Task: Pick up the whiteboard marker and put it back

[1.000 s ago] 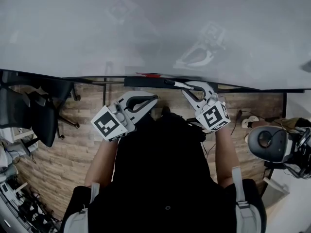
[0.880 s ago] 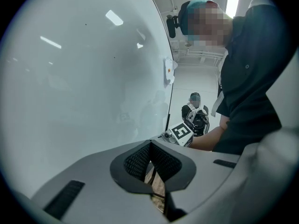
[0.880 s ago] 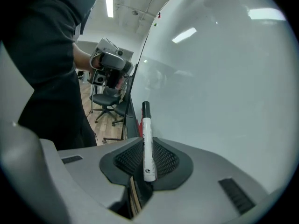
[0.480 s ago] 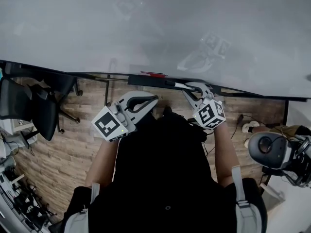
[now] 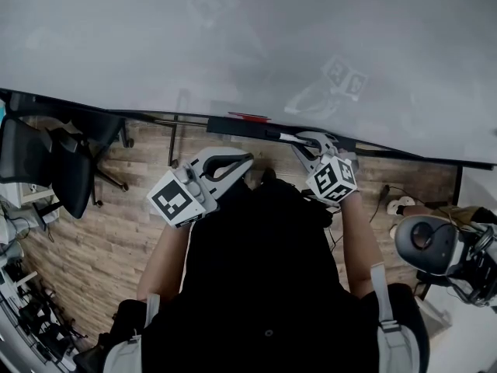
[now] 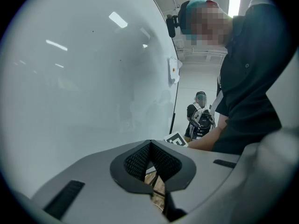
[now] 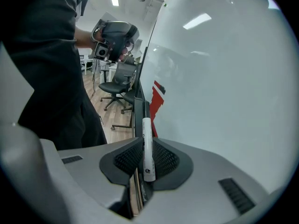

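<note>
The right gripper (image 7: 147, 158) is clamped on the white marker (image 7: 147, 143), whose dark end points along the black tray (image 7: 138, 107) at the whiteboard's (image 7: 224, 78) lower edge, while the left gripper (image 6: 150, 158), jaws together and empty, hangs beside the board.

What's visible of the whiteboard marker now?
The whiteboard marker is a slim white barrel, plastic-looking, with small dark print and a black cap at its far end. It is clamped between the pads of the right hand-held gripper. It runs lengthwise along the lower edge of the whiteboard, just over the dark tray. Whether it touches the tray I can't tell.
</note>
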The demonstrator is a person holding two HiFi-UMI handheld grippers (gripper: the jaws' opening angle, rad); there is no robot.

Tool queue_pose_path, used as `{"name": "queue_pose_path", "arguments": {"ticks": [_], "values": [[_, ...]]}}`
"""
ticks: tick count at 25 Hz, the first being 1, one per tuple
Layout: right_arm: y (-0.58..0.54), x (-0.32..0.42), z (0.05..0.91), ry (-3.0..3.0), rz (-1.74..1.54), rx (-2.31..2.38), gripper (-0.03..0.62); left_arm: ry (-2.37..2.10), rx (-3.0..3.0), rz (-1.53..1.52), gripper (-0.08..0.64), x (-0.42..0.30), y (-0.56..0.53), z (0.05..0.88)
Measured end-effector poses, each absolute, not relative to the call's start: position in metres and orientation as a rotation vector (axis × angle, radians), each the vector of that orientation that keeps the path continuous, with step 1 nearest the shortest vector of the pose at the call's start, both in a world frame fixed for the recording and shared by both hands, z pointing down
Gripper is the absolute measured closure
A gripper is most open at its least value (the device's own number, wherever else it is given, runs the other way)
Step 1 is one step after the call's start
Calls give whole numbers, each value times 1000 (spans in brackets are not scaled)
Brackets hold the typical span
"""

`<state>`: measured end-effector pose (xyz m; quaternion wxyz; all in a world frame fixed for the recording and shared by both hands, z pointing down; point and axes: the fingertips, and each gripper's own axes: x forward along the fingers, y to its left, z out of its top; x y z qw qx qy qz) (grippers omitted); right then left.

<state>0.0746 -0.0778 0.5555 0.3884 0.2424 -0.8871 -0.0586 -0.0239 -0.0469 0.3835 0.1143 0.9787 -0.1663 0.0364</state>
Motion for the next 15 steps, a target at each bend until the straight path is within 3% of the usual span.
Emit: {"name": "queue_pose_path", "arguments": {"ticks": [15], "values": [[-79,79,571,-2243,-118,562,520,-522,2846,132,549,-19,-40,381]]}}
